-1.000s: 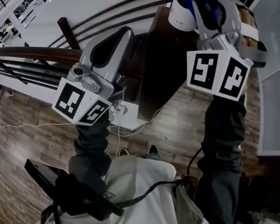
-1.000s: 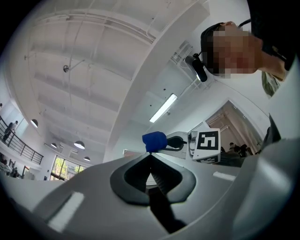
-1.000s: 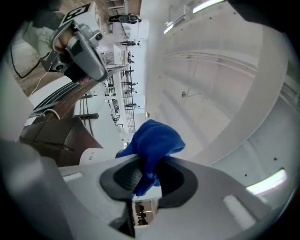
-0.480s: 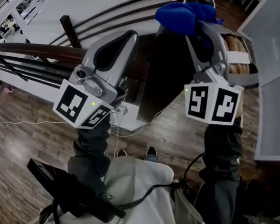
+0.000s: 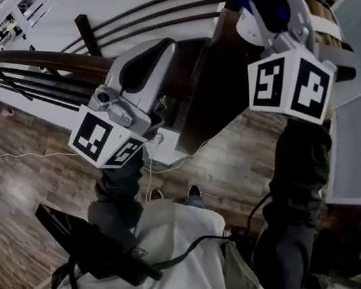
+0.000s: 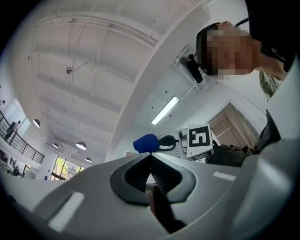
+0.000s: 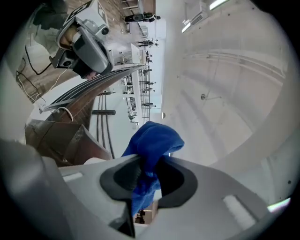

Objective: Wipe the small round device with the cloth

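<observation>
The right gripper (image 7: 149,161) has its two jaws clamped on one blue cloth (image 7: 152,138), which bunches out beyond the tips. The left gripper (image 6: 150,155) has both jaws pressed together with nothing between them. One small round device (image 5: 249,28), white and half hidden under the right gripper, sits at the far end of a single dark wooden stand (image 5: 213,91). The left gripper is near the stand's left edge.

Bunched blue cloth (image 7: 152,140) pinched in jaws of right gripper (image 7: 146,164), just beside the white round device (image 5: 247,26)
</observation>
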`<action>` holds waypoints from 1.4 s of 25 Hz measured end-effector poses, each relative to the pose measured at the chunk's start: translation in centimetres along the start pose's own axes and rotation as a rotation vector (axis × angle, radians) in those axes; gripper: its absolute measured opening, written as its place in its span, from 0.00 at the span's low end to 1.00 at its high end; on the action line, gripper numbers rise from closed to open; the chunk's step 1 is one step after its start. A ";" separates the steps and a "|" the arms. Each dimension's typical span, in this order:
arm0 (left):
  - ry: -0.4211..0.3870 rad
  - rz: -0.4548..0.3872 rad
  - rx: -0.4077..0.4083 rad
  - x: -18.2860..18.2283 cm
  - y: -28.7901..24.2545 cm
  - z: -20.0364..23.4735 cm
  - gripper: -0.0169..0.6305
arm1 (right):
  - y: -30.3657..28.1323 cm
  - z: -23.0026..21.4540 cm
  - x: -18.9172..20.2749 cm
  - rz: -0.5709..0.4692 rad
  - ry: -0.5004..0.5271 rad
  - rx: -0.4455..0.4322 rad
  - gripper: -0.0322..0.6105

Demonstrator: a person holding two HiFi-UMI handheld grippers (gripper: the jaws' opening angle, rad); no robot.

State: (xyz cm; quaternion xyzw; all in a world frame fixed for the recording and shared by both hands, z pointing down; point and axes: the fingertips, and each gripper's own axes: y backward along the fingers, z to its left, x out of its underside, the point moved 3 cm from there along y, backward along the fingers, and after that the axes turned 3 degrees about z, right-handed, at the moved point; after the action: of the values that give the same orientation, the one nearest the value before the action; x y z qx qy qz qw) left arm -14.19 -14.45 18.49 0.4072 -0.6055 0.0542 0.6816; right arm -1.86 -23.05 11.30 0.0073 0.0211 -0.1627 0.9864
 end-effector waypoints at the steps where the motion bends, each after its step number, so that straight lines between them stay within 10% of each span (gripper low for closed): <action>1: -0.002 0.000 0.002 -0.1 0.1 0.0 0.03 | -0.2 0.7 -0.5 -0.003 0.021 -0.012 0.19; 9: -0.021 0.001 0.006 -0.6 0.2 -0.1 0.03 | -0.5 7.3 -1.9 -0.018 0.126 -0.193 0.18; 17: 0.003 0.012 0.017 0.2 0.1 0.1 0.03 | 0.8 -3.3 1.6 -0.169 -0.198 0.063 0.19; 23: 0.027 -0.001 0.032 0.7 -0.9 -0.5 0.03 | -3.4 -4.7 3.7 -0.112 -0.247 -0.206 0.19; 35: 0.018 -0.002 0.019 0.5 -0.8 -1.8 0.03 | -4.9 2.8 -2.3 -0.061 0.153 -0.265 0.18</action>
State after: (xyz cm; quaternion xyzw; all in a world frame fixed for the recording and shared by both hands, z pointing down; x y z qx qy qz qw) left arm -12.20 -14.12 18.67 0.4137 -0.5984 0.0626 0.6832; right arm -5.54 -26.97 14.13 -0.1112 0.1175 -0.1872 0.9689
